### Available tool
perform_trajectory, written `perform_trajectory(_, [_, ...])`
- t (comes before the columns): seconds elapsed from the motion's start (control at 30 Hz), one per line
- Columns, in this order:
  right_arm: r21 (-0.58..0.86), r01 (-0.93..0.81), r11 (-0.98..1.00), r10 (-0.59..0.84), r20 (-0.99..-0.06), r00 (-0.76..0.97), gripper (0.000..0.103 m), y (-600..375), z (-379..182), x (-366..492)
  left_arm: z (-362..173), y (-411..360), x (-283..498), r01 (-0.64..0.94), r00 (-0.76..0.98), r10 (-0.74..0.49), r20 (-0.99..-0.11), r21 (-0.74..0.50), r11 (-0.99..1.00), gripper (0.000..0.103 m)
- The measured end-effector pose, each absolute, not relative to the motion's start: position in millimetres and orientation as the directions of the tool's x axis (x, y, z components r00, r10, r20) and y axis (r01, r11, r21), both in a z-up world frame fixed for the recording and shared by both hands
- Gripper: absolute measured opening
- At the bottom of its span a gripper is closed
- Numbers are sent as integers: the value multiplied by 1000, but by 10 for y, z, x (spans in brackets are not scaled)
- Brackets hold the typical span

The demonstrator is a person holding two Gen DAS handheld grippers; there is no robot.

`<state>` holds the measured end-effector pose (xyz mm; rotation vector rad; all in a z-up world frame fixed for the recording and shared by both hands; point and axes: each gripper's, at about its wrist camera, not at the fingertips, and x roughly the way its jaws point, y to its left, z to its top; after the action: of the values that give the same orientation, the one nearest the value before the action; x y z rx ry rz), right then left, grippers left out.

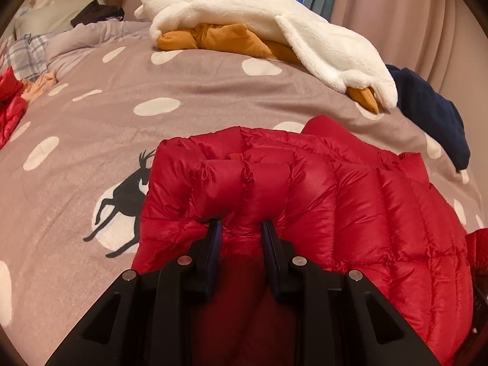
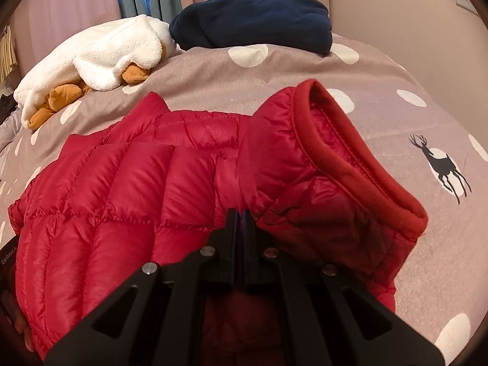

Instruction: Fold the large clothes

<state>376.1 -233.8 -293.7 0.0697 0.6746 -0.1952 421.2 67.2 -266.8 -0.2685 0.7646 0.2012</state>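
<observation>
A red quilted down jacket [image 1: 335,195] lies bunched on the bed, filling the lower middle of both views. My left gripper [image 1: 241,224] is shut on a thick puffy fold of the jacket, its fingers held apart by the padding. My right gripper [image 2: 242,213] is shut on the red jacket [image 2: 122,189] next to the collar [image 2: 350,152], which stands up to the right of the fingers. The part of the jacket under both grippers is hidden.
The mauve bedspread [image 1: 198,91] has white dots and black deer prints. A white fleece garment [image 1: 274,21] over an orange one [image 1: 219,39] lies at the far side, and a navy garment [image 2: 256,21] beside it. Another red item [image 1: 9,103] and pillows lie at the far left. Curtains hang behind.
</observation>
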Motion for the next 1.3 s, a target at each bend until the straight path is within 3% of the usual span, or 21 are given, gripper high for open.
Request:
perform_trajectory(0.53, [47,191,981,-120,-622,774,2,-2415,-2932,3729,-2645,773,4173,-263,729,18,-684,-256,930,28])
perform_trajectory(0.83, [78,180,981,-93,-622,777,3,-2443,-2924,3709,-2612,844,4155,-231,746,-61,-663,-343,910,39])
perform_trajectory(0.97, [80,180,980,-82,-665,742,6,-2482,-2783,3546,-2397,943,3948,-204,707,-125,-696,-370,906,43])
perform_trajectory(1.0, [73,190,979,-93,-670,737,15,-2488,-2714,3421,-2324,1000,3833,-196,717,-145,-681,-397,897,59])
perform_trajectory(1.03, [76,198,977,-99,-661,744,45,-2500,-2645,3275,-2227,1065,3675,-191,734,-148,-663,-410,892,76])
perform_trajectory(1.07, [90,206,974,-104,-633,768,67,-2541,-2533,3036,-2115,1135,3485,-192,757,-130,-641,-408,892,81])
perform_trajectory(1.1, [97,219,971,-118,-600,791,101,-2576,-2455,2853,-2013,1207,3298,-191,783,-114,-612,-410,892,89])
perform_trajectory(1.13, [96,251,963,-156,-560,813,102,-2615,-2378,2658,-1921,1295,3109,-192,805,-102,-584,-420,887,98])
perform_trajectory(1.17, [80,304,949,-223,-507,832,103,-2662,-2280,2404,-1847,1394,2929,-204,821,-95,-563,-445,872,101])
perform_trajectory(1.3, [61,334,941,-266,-478,837,102,-2814,-2149,1888,-1730,1725,2329,-265,841,-58,-538,-504,822,102])
